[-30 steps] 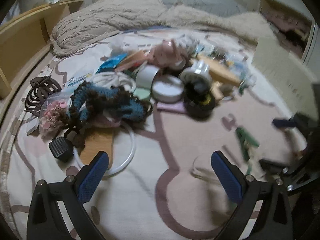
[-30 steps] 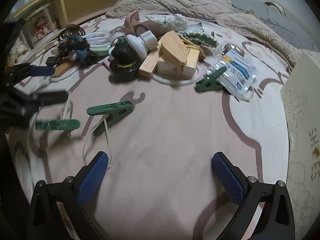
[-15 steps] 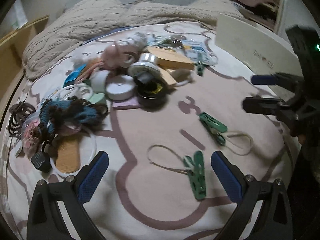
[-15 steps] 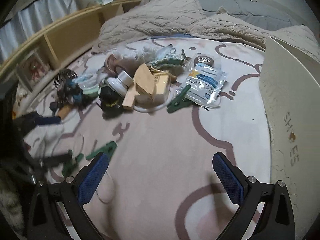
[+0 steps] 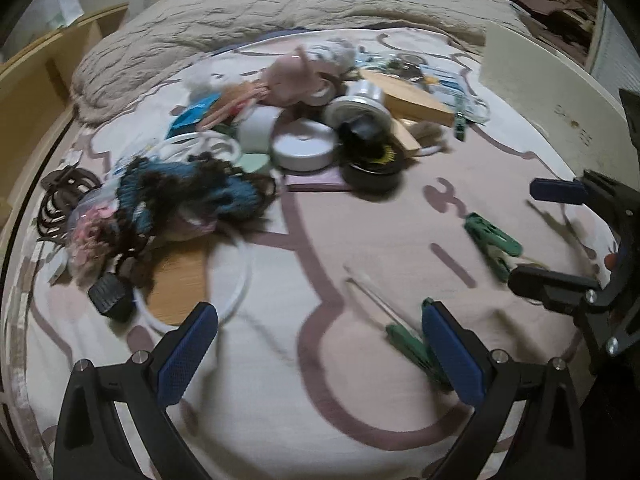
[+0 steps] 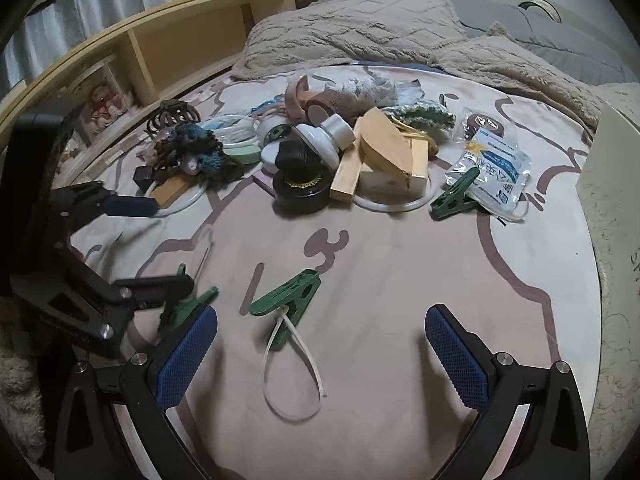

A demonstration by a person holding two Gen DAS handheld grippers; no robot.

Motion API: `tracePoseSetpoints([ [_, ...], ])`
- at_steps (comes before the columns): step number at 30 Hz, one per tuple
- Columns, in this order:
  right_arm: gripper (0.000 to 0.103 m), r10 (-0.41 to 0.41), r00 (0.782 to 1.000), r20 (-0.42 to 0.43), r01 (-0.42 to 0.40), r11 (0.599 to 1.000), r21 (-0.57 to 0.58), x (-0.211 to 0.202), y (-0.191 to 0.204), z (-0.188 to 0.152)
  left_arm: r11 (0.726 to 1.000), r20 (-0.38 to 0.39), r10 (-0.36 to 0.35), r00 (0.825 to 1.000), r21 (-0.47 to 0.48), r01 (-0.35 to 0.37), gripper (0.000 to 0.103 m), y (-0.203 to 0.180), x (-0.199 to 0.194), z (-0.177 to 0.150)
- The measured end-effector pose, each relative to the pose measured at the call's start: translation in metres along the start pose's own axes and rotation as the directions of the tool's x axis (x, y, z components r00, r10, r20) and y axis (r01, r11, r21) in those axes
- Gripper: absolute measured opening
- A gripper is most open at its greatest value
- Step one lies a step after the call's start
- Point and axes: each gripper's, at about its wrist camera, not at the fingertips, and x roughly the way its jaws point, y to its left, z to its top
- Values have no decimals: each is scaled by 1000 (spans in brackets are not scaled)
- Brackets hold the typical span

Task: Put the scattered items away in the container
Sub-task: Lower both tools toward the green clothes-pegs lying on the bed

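1. Right-wrist view showed three green clothespins on the pink bedspread (image 6: 400,280): one green clothespin (image 6: 286,300) with a white loop of cord (image 6: 292,376) lay just ahead of the right gripper (image 6: 320,356), a second (image 6: 188,306) sat at the left beside that gripper's left finger, and a third (image 6: 454,196) rested against a plastic packet (image 6: 494,172).
2. The right gripper's two blue-padded fingers (image 6: 186,356) stood wide apart, holding nothing.
3. Left-wrist view, blurred by motion, showed the left gripper (image 5: 320,354) with its two fingers likewise spread and empty, low over the bedspread.
4. One clothespin (image 5: 412,350) lay touching or just behind the left gripper's right pad; I could not tell which.
5. One heap of clutter (image 6: 320,144) sat farther up the bed, well apart from both grippers: one black round tin (image 6: 300,192), one white round tin (image 5: 302,146), wooden blocks (image 6: 380,160), one blue-and-brown knitted piece (image 5: 188,196), one dark hair claw (image 6: 172,114) and two white rings (image 6: 392,204).
6. One cream box (image 6: 616,240), the container, stood at the right edge of the bed, its inside hidden from me.
7. One beige blanket (image 6: 360,28) was bunched at the head.
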Motion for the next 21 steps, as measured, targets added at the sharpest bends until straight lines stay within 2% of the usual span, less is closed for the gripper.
tracePoseSetpoints([
  [3, 103, -33, 999, -4, 33, 999, 40, 5, -7, 2, 1000, 24, -7, 1000, -26, 7, 103, 4, -5, 1],
  [6, 103, -65, 998, -6, 65, 995, 77, 5, -16, 4, 1000, 53, -27, 998, -14, 28, 103, -1, -10, 2],
  [12, 103, -160, 987, -3, 159, 978, 138, -5, -43, 5, 991, 58, -68, 996, 115, 61, 103, -28, -15, -2],
  [17, 103, -221, 975, -23, 221, 953, 208, -7, -68, 4, 982, 19, -141, 990, 128, 137, 103, -35, -11, -9],
  [21, 103, -227, 973, -25, 226, 942, 247, -10, -77, 4, 972, 8, -212, 977, 107, 210, 101, -36, -11, -11],
])
